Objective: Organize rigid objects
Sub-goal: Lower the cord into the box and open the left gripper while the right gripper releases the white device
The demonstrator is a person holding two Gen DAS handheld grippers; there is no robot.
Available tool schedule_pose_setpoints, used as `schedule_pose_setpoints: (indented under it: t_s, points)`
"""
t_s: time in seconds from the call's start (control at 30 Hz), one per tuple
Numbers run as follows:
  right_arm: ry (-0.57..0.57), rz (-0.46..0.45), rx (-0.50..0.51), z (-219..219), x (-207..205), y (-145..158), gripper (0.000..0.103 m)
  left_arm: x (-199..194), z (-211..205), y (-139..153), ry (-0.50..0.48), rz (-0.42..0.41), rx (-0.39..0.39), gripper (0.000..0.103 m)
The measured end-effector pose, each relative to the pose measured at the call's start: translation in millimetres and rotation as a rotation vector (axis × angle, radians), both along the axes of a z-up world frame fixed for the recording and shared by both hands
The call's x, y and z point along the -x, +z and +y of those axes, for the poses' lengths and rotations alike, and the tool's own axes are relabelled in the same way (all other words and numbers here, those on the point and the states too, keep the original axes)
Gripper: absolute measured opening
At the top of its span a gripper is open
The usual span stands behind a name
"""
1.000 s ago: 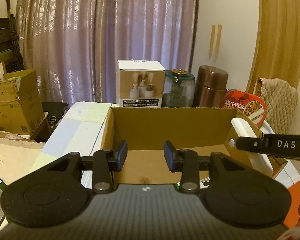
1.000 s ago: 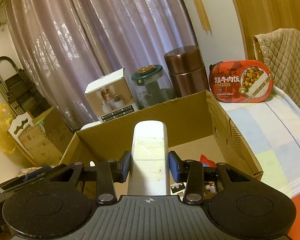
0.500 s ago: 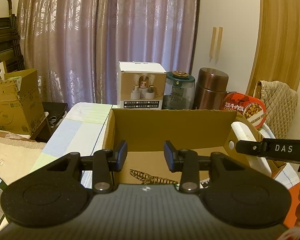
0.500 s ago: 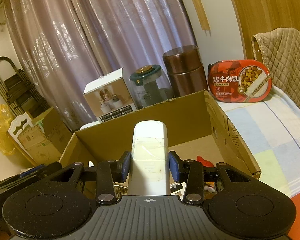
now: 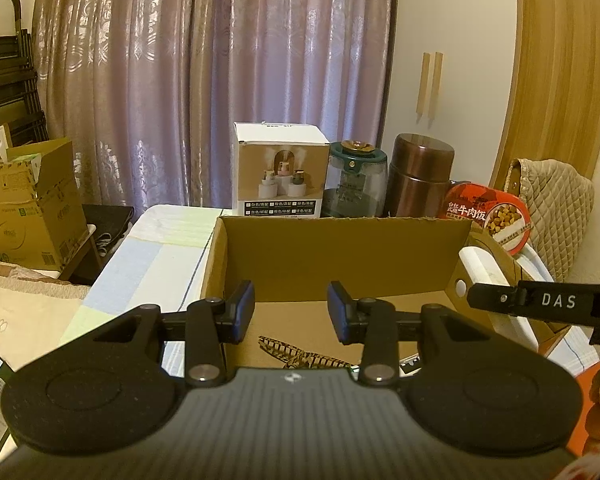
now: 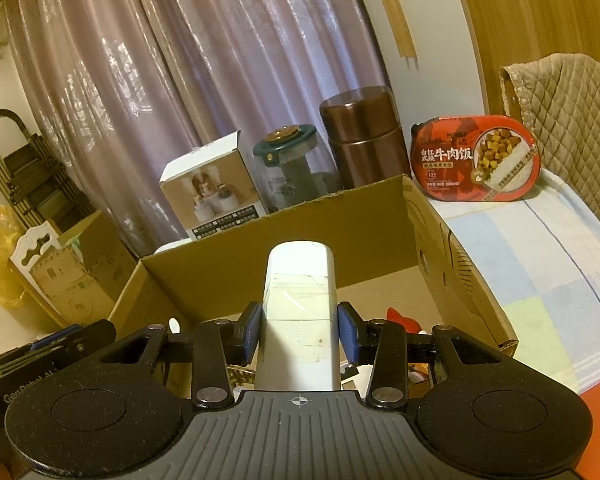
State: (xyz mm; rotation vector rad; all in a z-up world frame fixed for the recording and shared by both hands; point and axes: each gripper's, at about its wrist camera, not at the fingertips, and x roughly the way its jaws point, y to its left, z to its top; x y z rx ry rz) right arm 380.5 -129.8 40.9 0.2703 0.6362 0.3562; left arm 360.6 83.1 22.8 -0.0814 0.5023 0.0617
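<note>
Right gripper [image 6: 299, 338] clamped on white bottle [image 6: 299, 312], above the cardboard box [image 6: 452, 256] ahead. Left gripper [image 5: 291, 312] part-open, empty. Nothing has changed over the last second; drop pending.

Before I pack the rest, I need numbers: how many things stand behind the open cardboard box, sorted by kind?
Printed white carton: 1
Clear glass jar with green lid: 1
Copper-brown metal canister: 1
Red oval beef-rice meal tub: 1
Total: 4
Not counted: the white cylindrical bottle gripped by the right gripper.
</note>
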Motion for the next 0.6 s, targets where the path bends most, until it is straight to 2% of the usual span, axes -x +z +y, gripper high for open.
schedule_pose_setpoints:
  t_s: [0.13,0.17,0.2,0.27,0.6]
  points:
    - [-0.006,-0.007,-0.029,-2,-1,0,0.04,-1,1,-1,-0.003,0.003,-0.002,0.035]
    - [-0.014,-0.014,-0.034,-4,-1,1,0.048,-1,1,-1,-0.003,0.004,-0.002,0.035]
    - [-0.025,-0.023,-0.039,-5,0,2,0.061,-1,1,-1,-0.004,0.004,-0.002,0.035]
    - [-0.045,-0.044,-0.05,-9,2,5,0.069,-1,0,-1,-0.004,0.004,-0.002,0.035]
    - [-0.064,-0.069,-0.053,-15,5,11,0.069,-1,-1,-1,-0.008,0.003,-0.007,0.035]
